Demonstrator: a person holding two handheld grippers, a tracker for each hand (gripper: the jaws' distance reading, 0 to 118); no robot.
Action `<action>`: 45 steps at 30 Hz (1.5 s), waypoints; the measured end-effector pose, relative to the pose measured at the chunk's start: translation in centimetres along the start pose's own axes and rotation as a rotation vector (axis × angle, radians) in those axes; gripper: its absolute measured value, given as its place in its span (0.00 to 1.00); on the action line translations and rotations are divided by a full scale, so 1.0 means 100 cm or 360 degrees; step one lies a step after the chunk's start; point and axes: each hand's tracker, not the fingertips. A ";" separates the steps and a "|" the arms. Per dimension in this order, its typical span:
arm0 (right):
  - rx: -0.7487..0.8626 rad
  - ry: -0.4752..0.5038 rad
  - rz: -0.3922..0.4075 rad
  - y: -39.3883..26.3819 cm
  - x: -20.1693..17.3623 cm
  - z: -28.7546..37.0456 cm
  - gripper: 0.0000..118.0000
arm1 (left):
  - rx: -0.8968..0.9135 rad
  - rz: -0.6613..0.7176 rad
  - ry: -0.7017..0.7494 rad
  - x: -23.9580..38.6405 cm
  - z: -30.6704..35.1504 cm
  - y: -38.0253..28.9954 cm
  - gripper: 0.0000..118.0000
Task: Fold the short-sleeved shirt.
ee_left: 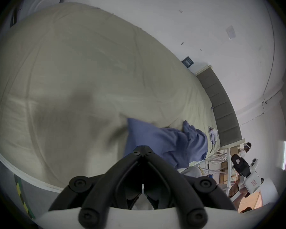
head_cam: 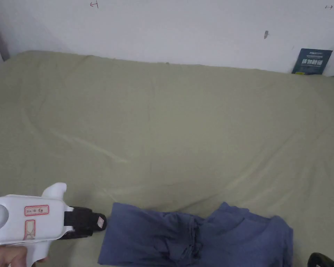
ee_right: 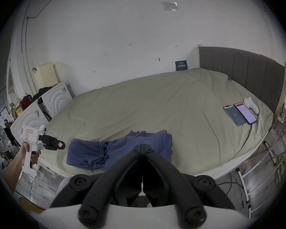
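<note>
A blue short-sleeved shirt lies crumpled and bunched in the middle on the near edge of the bed. It also appears in the left gripper view and the right gripper view. My left gripper hovers just left of the shirt's left edge, jaws shut with nothing between them. A hand holds its white body. My right gripper is shut and empty, held above the near side of the shirt. From the left gripper view it is off to the right, away from the bed.
The bed wears an olive-green sheet and runs along a white wall. A dark blue card leans on the wall at the far right. Two phones and a white object lie near the grey headboard. White cabinets stand left.
</note>
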 end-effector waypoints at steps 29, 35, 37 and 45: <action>0.0020 -0.0036 0.0029 0.007 0.007 0.008 0.01 | -0.0017 0.0092 -0.0078 -0.025 0.004 0.008 0.10; 0.0038 0.0013 0.0039 0.010 0.007 0.005 0.01 | 0.0160 0.0109 0.0409 -0.016 0.075 0.017 0.10; 0.0043 0.0013 0.0050 0.009 0.007 0.004 0.01 | 0.0128 0.0112 0.0422 0.003 0.077 0.017 0.10; 0.0061 0.0033 0.0019 0.002 0.015 0.012 0.01 | 0.0059 -0.0237 0.0723 0.123 0.042 0.013 0.10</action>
